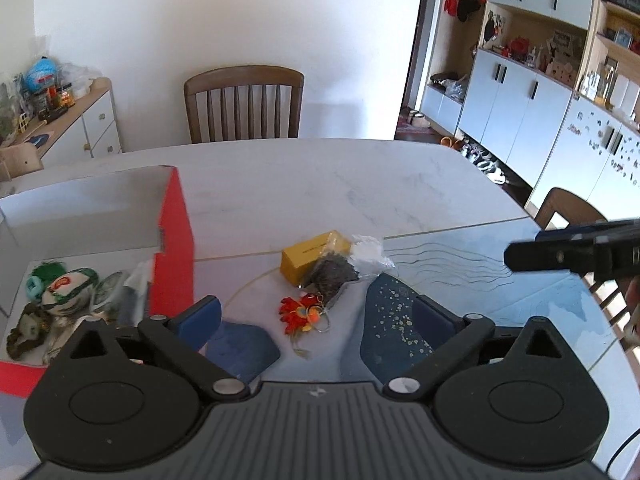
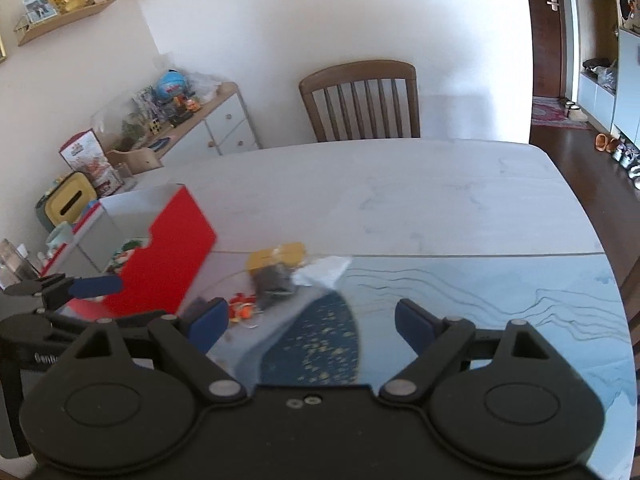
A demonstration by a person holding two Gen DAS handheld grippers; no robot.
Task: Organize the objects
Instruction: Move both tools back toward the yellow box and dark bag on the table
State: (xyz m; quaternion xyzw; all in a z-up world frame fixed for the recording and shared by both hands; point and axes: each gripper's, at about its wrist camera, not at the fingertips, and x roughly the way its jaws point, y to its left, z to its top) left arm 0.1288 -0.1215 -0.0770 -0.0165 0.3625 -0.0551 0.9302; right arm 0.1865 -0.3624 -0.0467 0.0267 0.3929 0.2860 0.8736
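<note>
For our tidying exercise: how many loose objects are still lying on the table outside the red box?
3: a yellow rectangular box, a clear plastic bag of dark bits leaning on it, and a red-orange keychain charm in front. More may be hidden.

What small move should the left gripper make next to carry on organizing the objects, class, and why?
Probably ease the left gripper forward and down over the red keychain charm. Its jaws stand open and empty, the charm is the loose item nearest to them on the table, and the red box beside it already holds sorted things.
</note>
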